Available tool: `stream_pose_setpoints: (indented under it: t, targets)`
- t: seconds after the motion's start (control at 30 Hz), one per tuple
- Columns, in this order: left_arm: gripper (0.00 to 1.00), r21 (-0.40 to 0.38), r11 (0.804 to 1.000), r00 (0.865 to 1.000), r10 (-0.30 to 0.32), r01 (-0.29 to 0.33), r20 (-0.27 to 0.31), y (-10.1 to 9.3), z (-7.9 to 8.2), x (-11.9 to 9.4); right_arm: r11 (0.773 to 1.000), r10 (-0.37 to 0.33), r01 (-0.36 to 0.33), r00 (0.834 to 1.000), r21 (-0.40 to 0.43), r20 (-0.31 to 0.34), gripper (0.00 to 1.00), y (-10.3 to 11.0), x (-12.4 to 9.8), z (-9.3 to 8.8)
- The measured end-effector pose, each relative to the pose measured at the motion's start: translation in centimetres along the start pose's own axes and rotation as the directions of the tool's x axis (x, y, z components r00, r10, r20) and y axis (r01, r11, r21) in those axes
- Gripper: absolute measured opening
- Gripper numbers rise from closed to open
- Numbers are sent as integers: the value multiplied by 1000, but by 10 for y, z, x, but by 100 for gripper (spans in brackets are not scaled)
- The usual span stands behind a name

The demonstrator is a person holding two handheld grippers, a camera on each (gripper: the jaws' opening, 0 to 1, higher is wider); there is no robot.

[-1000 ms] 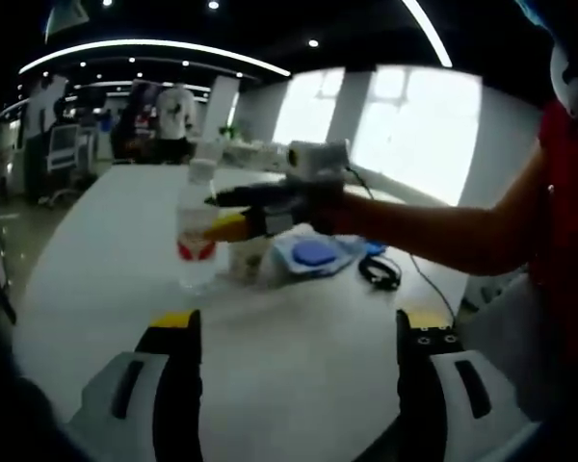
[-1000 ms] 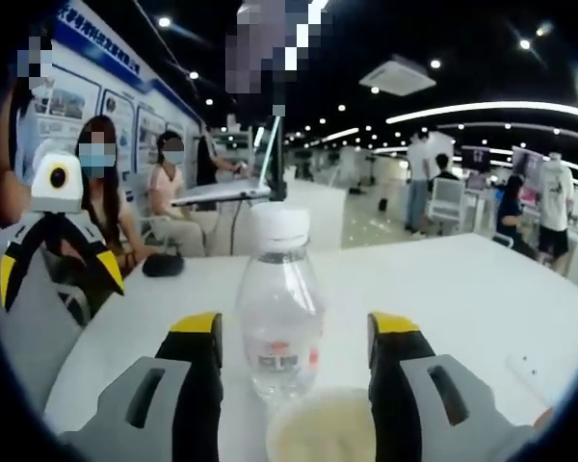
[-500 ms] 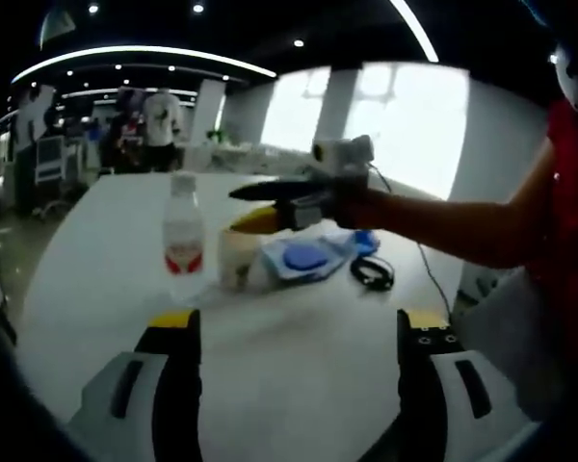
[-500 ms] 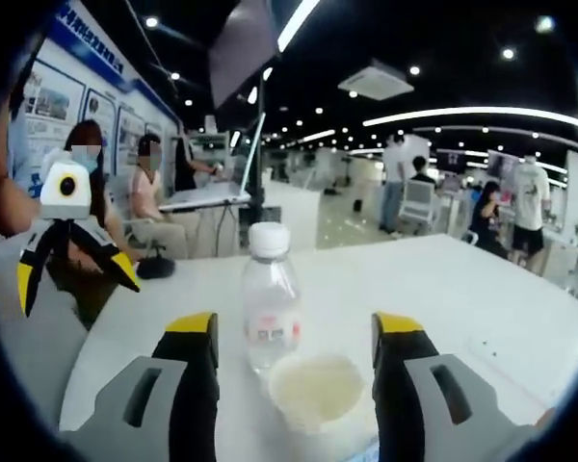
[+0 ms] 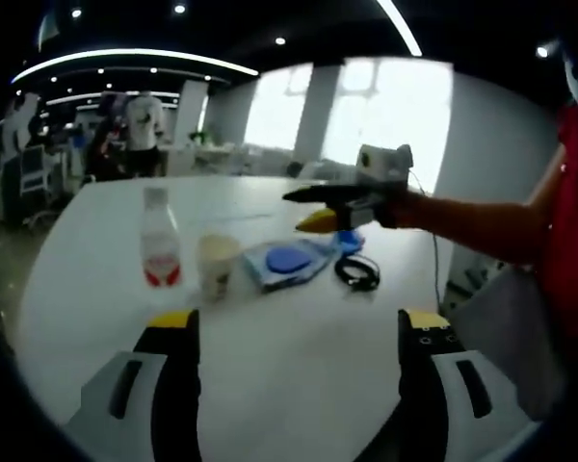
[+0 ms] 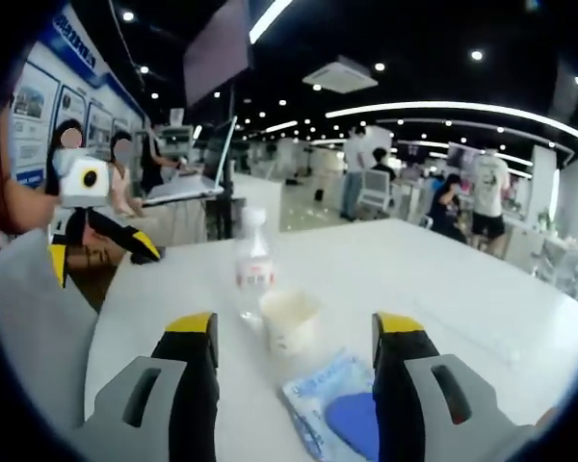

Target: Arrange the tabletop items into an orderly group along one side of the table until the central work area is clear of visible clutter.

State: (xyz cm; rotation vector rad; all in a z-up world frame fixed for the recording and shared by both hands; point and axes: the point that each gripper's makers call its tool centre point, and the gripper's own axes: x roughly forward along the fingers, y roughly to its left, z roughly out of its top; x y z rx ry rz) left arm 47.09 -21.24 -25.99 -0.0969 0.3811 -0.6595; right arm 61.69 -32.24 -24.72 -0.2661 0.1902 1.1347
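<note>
A clear water bottle (image 5: 159,252) with a red label stands on the white table (image 5: 289,356), and a pale paper cup (image 5: 217,266) stands close to its right. Beside the cup lie a blue packet (image 5: 287,260) and a coiled black cable (image 5: 356,272). My left gripper (image 5: 297,327) is open above bare tabletop, well short of them. My right gripper (image 5: 320,207) hangs open in the air above the packet and cable. In the right gripper view, the right gripper (image 6: 296,332) is open, with the cup (image 6: 289,322), the bottle (image 6: 253,262) and the packet (image 6: 342,419) ahead. The left gripper (image 6: 101,252) hovers open at the left.
A person's bare arm (image 5: 482,226) reaches in from the right. A laptop (image 6: 188,188) on another table and seated people are at the back left in the right gripper view. Several people stand far behind. The table's far edge (image 6: 520,361) runs to the right.
My right gripper has drawn back and up from the bottle and cup, so both look smaller and the blue packet has come into its view. The bottle and cup stay put.
</note>
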Motion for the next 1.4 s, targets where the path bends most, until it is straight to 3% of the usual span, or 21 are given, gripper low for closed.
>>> stream_pose_setpoints:
  t: [0.17,0.43,0.6,0.77,0.93,1.0,1.07,1.1,1.17,1.4]
  targets:
    - [82,20,1000,1000,-23,23,-14,-8,1,5,997,-79,79,997,22,-10,64,-8,-39,-10]
    - [82,39,998,999,-42,43,-25,-14,-1,5,972,-215,217,976,93,-23,64,-10,-103,-32]
    - [83,53,998,999,-43,43,-16,-19,2,0,939,-319,315,948,135,4,64,-10,-141,-29]
    - [84,71,997,999,-36,37,-15,-25,0,-10,911,-394,390,919,136,3,64,5,-171,-26]
    - [85,73,997,1000,-20,20,-10,-28,-3,-21,876,-464,461,886,141,-12,65,22,-185,-22]
    - [86,70,997,1000,-9,9,-5,-27,-2,-26,874,-466,464,885,143,-18,66,30,-186,-23]
    - [88,62,998,1000,1,-1,4,-26,0,-32,856,-491,492,870,159,-51,69,35,-189,-28]
    - [88,57,998,1000,5,-6,5,-26,0,-34,835,-509,521,854,175,-109,71,37,-193,-37]
    - [90,51,999,1000,17,-18,8,-25,1,-39,833,-515,527,850,169,-116,77,41,-193,-38]
    - [97,35,996,997,77,-78,30,-22,0,-49,794,-563,585,810,164,-165,90,48,-194,-37]
